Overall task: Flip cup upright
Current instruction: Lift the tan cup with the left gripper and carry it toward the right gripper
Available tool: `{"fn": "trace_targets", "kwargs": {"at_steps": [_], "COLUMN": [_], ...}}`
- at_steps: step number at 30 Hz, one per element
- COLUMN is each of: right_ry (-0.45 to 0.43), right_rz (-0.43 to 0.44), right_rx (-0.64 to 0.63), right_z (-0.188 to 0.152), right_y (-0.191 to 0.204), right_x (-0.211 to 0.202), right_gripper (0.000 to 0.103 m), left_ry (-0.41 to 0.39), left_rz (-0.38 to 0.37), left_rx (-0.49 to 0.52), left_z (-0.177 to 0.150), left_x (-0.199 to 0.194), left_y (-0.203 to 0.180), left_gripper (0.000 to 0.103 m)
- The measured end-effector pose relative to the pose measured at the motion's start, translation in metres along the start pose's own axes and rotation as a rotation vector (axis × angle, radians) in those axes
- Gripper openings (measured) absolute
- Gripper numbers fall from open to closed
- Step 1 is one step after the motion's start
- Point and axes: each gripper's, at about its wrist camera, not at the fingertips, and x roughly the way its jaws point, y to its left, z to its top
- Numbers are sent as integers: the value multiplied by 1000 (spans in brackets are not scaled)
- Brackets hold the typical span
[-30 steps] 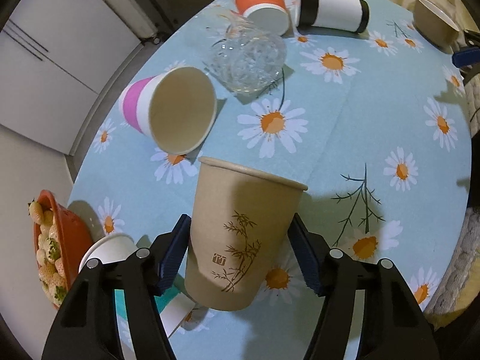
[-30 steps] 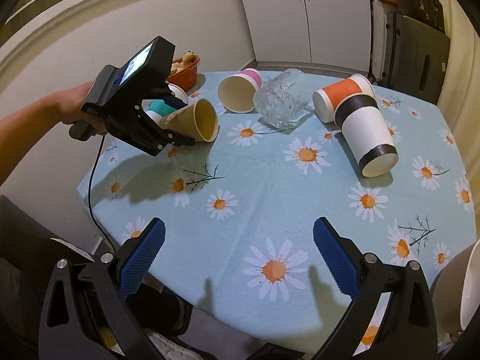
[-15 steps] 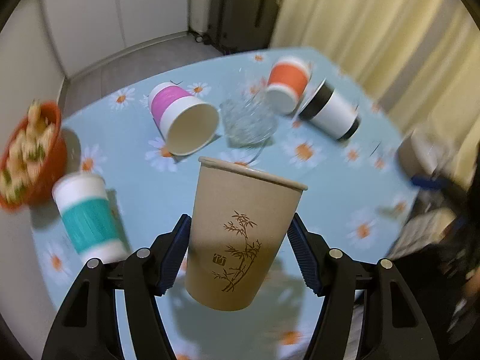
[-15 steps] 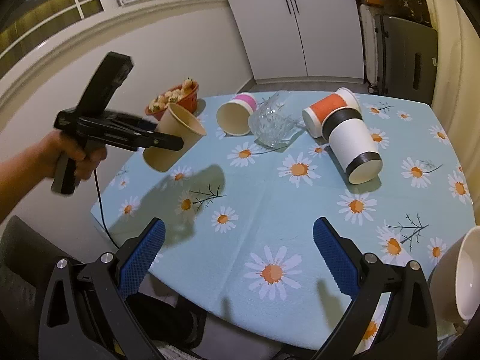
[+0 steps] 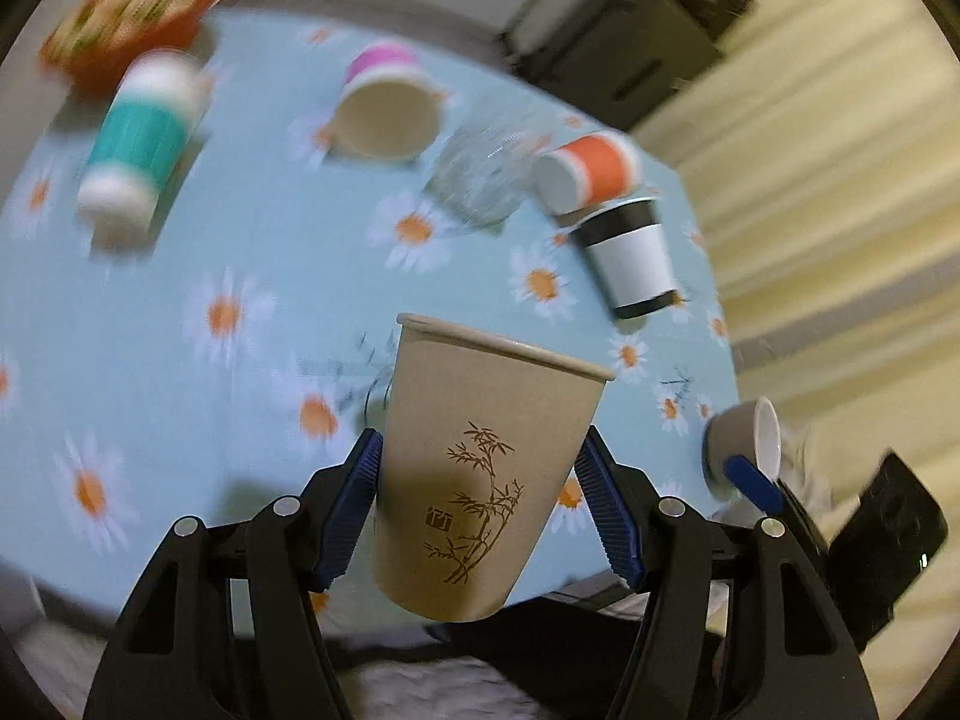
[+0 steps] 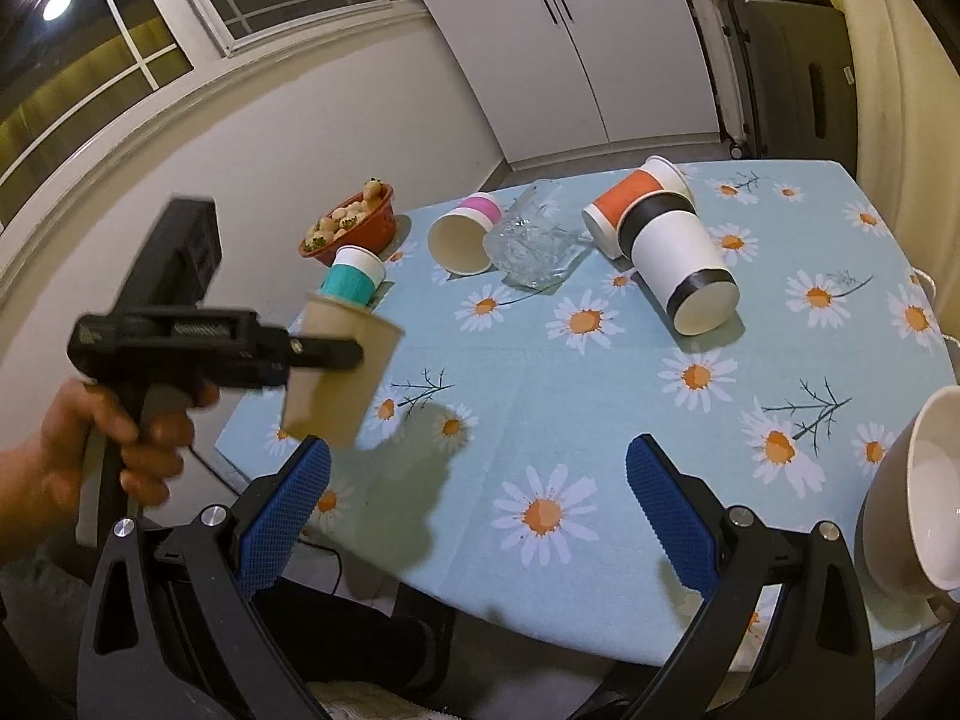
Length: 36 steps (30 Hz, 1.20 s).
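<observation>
My left gripper (image 5: 480,498) is shut on a tan paper cup with a bamboo print (image 5: 480,468). It holds the cup in the air, nearly upright with the mouth up, over the near left edge of the table. The right wrist view shows the same cup (image 6: 339,372) in the left gripper (image 6: 324,354), above the table's left corner. My right gripper (image 6: 474,510) is open and empty above the near edge of the table (image 6: 540,420).
Lying on the daisy cloth: a pink cup (image 6: 465,231), a glass jug (image 6: 531,246), an orange cup (image 6: 624,198) and a black-and-white cup (image 6: 678,258). A teal cup (image 6: 351,279) stands mouth down by a red bowl (image 6: 354,225). A beige bowl (image 6: 918,492) lies tipped at the right edge.
My left gripper has turned the tan cup from lying sideways to nearly upright and has lowered it toward the table's left corner. The right gripper has stayed open and risen slightly.
</observation>
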Motion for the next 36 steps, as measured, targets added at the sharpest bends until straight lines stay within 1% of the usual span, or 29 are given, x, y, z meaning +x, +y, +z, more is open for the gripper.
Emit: {"fn": "trace_targets", "kwargs": {"at_steps": [1,3,5,7,10,12,14,16,18,21,31,33,36], "right_ry": [3,7,11,15,19,25,35,42,49,55,67,71,95], "right_rz": [-2,-5,-6,-11,-21,-31,-42,-53,-57,-65,-69,-56,-60], "right_rx": [4,16,29,36,42,33,19,4,-5,-12,-18,-9,-22], "right_z": [-1,-1,-2,-2,-2,-2,-2,-3,-4,-4,-4,-4,-5], "right_y": [-2,-5,-8,-10,-12,-10,-8,-6,-4,-3,-1,-1,4], "right_x": [0,0,0,0,1,3,6,8,10,12,19,20,27], "right_gripper": [98,98,98,98,98,98,98,98,98,98,98,98,98], "left_ry": [3,0,4,10,-6,4,4,9,7,-18,-46,-58,-107], "left_rz": [-4,25,22,32,57,46,74,80,83,98,79,72,65], "left_rx": [-24,-68,-115,-132,-144,-155,-139,-138,-136,-101,-59,-52,-19], "left_z": [-3,-10,-15,-18,-22,-23,-24,-24,-23,-21,-16,-16,-19], "left_x": [4,14,21,29,33,37,39,41,40,36,21,14,-5], "left_y": [2,8,17,21,25,27,27,28,30,27,24,23,23], "left_gripper": [64,64,64,64,66,65,66,67,71,72,72,72,72]}}
